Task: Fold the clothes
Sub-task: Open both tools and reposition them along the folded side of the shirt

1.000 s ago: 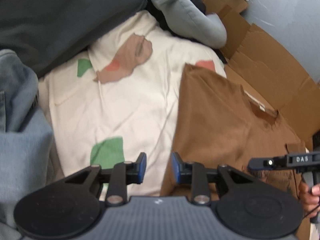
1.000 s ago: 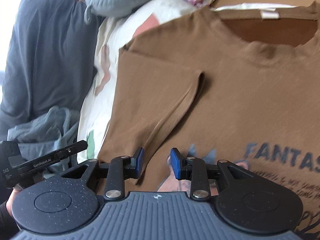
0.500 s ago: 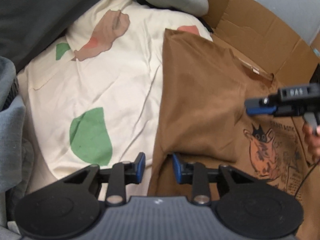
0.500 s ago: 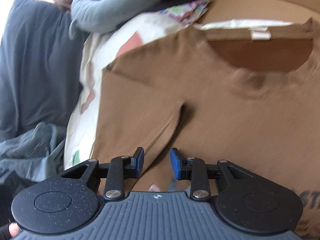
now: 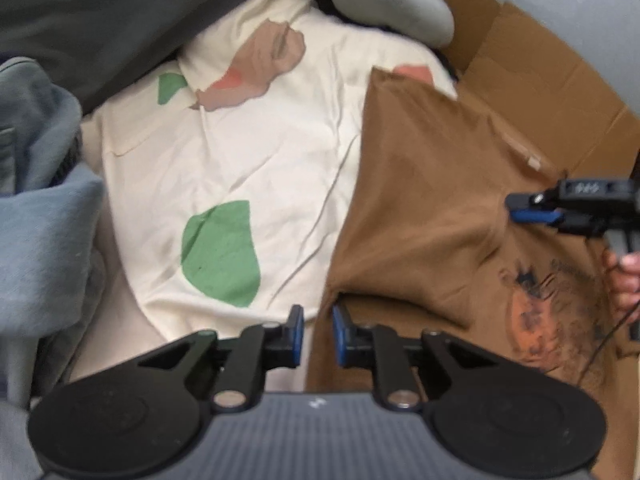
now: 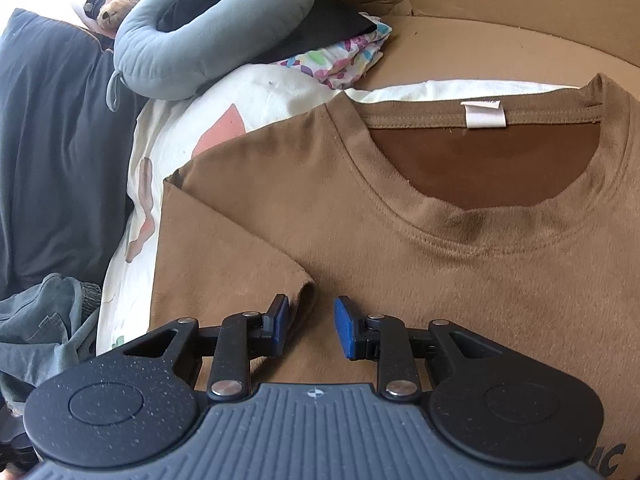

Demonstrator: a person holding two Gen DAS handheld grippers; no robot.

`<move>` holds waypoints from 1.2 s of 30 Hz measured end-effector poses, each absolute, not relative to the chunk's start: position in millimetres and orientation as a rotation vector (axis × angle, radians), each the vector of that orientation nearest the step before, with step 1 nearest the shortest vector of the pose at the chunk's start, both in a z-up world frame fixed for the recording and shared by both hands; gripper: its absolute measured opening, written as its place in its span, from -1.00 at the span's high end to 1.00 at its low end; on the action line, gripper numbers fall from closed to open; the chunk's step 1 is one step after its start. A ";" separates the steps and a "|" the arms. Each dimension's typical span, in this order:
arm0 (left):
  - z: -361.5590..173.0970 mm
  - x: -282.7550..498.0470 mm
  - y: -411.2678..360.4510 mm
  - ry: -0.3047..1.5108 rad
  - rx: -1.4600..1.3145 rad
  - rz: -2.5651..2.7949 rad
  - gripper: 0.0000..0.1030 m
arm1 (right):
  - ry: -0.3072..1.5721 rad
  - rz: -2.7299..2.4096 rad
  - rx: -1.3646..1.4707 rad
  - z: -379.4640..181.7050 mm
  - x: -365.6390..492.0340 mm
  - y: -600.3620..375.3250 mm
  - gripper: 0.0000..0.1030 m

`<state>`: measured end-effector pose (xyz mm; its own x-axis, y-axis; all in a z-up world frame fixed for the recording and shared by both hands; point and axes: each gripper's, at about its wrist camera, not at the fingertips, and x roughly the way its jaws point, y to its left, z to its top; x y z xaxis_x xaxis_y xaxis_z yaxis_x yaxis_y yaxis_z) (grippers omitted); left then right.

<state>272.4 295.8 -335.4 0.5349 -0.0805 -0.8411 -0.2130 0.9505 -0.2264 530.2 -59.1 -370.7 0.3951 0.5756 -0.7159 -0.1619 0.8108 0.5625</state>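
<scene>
One brown T-shirt (image 6: pixel 440 272) lies flat, collar seemingly farthest.

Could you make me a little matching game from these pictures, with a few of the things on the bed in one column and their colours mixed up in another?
Things:
1. T-shirt lying flat under the tongs
2. Curved neck pillow
3. Neck label inside the T-shirt's collar
4. Large blob printed on the cream sheet

Colours:
A. white
B. green
C. brown
D. grey-blue

Right pairs: 1-C, 2-D, 3-A, 4-B
</scene>
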 end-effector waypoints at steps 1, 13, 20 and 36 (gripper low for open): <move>-332.4 271.0 295.0 0.997 -0.347 0.070 0.66 | 1.067 0.487 0.441 -370.4 530.7 -59.5 0.37; -350.0 282.0 275.9 0.971 -0.594 -0.009 0.33 | 1.062 0.527 0.409 -370.6 533.6 -65.1 0.37; -368.0 291.3 259.8 0.988 -0.546 -0.011 0.34 | 1.054 0.551 0.356 -372.7 535.1 -61.4 0.37; -371.1 295.8 241.8 0.944 -0.513 -0.023 0.82 | 0.992 0.585 0.247 -374.9 541.7 -43.7 0.97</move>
